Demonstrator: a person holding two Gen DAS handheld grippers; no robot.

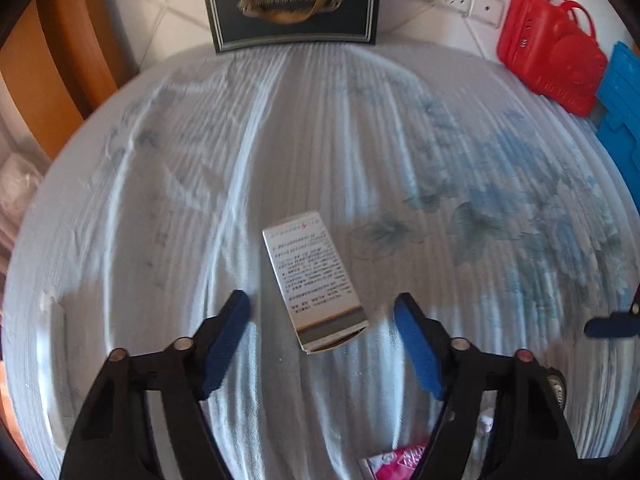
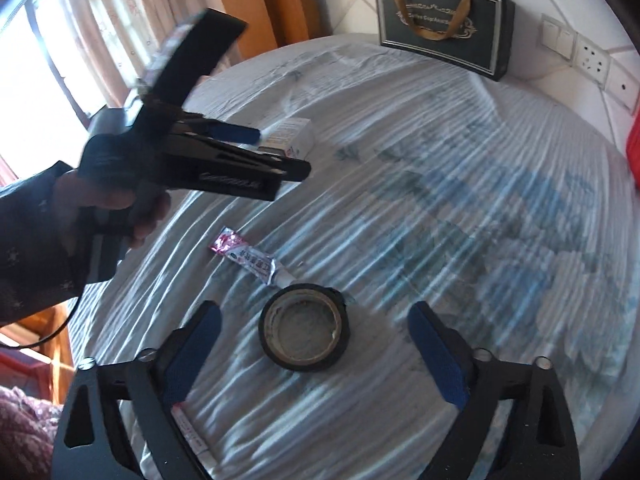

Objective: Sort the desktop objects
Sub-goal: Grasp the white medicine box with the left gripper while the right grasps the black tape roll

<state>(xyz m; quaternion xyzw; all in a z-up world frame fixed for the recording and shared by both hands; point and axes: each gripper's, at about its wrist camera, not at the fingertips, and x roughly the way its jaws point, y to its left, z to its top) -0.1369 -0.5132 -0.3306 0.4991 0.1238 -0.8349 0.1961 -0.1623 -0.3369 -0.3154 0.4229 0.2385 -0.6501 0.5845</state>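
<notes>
Jaws on both tools stand wide and hold nothing. The left gripper (image 1: 322, 308) hangs low over a small printed carton (image 1: 316, 280) that lies flat on the striped, flower-printed cloth (image 1: 160, 184); its near end falls between the blue pads (image 1: 226, 344), tilted somewhat off the gripper's line — a placement that reads as lining up for a grasp across the carton's narrow sides.

The right gripper (image 2: 316, 320) frames a roll of black tape (image 2: 306, 328) lying flat, hole up, centred between its pads but not touched. Just beyond the roll, touching or nearly touching its far rim, lies a crumpled tube (image 2: 248, 258) with a pink tail. From this view the left hand (image 2: 116, 204) is seen gripping its tool's handle, fingers aimed at the carton.

At the table's far edge a dark gift bag (image 1: 292, 4) stands against the wall, with a red case (image 1: 552, 52) and blue plastic pieces (image 1: 622, 120) off to the right — likely where sorted items go, though that is a guess. Sorting seems barely begun.
</notes>
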